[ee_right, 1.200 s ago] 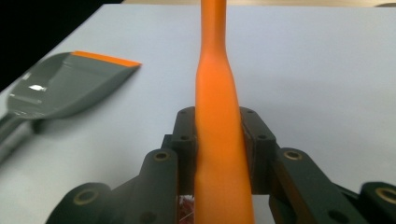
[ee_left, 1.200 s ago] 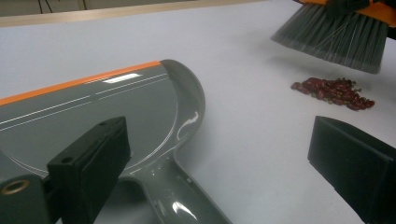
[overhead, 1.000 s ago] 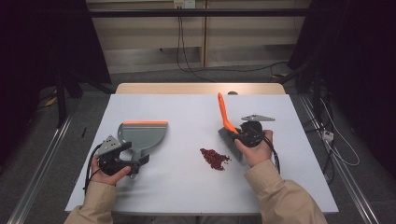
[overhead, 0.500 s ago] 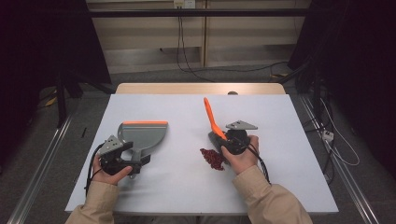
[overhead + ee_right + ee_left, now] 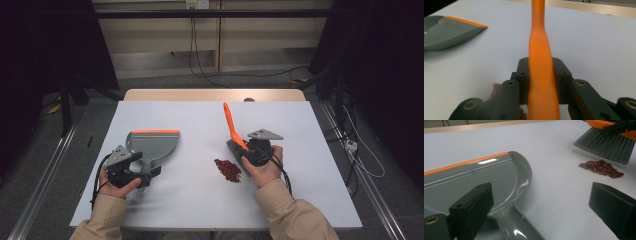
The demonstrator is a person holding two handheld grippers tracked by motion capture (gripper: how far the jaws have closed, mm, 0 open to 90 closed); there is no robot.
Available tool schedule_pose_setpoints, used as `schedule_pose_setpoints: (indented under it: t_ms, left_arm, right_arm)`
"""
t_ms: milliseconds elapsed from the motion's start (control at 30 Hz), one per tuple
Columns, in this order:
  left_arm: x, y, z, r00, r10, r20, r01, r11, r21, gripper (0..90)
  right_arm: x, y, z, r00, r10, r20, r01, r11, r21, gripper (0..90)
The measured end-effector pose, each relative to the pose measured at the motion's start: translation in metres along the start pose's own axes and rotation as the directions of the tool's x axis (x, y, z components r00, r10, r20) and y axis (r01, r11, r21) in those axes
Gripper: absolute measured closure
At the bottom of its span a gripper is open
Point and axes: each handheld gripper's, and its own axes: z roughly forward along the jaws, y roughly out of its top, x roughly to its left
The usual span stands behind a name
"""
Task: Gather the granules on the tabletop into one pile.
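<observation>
— Where's the brush (image 5: pixel 231 125)?
— Clamped by its stiff orange handle in my right gripper (image 5: pixel 248 150), bristles beside the loose beans (image 5: pixel 228 169). Left gripper (image 5: pixel 131 169) open around the dustpan (image 5: pixel 152 145) handle; they'll scatter easily.

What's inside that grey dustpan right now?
The dustpan looks bare inside: only smooth grey plastic and its orange lip show. The red beans lie apart on the table, beside the brush. The left gripper covers the pan's handle end.
</observation>
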Motion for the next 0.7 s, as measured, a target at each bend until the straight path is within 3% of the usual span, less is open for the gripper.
schedule_pose_setpoints:
  t_ms: [133, 200, 367, 467, 567, 633, 700]
  left_arm:
    - [0.000, 0.000, 0.000, 1.0000, 0.005, 0.001, -0.005, 1.0000, 0.002, 5.4]
    - [-0.001, 0.000, 0.000, 1.0000, 0.007, 0.000, -0.007, 1.0000, 0.004, 5.4]
    - [0.000, 0.000, 0.000, 1.0000, 0.004, -0.003, -0.004, 1.0000, 0.005, 5.6]
    - [0.001, 0.000, 0.001, 1.0000, 0.006, -0.001, -0.006, 0.9999, 0.009, 5.5]
    - [0.001, -0.001, 0.001, 1.0000, 0.004, 0.002, -0.004, 0.9999, 0.014, 5.6]
    - [0.001, -0.001, 0.002, 1.0000, 0.002, 0.004, -0.002, 0.9999, 0.012, 5.6]
    - [0.001, -0.001, 0.001, 1.0000, 0.002, 0.003, -0.002, 0.9999, 0.011, 5.6]
  right_arm:
    - [0.002, -0.009, 0.003, 1.0000, 0.009, -0.003, -0.009, 1.000, -0.011, 71.4]
    - [0.006, -0.008, 0.005, 0.9994, 0.023, -0.026, -0.023, 1.000, -0.009, 71.4]
    - [0.013, -0.004, 0.008, 0.9988, -0.010, -0.048, 0.010, 1.000, -0.003, 71.4]
    - [0.009, -0.001, 0.007, 0.9989, -0.018, -0.045, 0.018, 1.000, 0.000, 71.3]
    - [0.001, 0.003, 0.006, 0.9961, -0.023, -0.085, 0.023, 1.000, -0.008, 71.3]
    - [-0.002, 0.008, 0.007, 0.9921, -0.060, -0.110, 0.059, 0.998, -0.014, 71.3]
    - [-0.007, 0.013, 0.010, 0.9820, -0.115, -0.150, 0.112, 0.993, -0.029, 71.3]
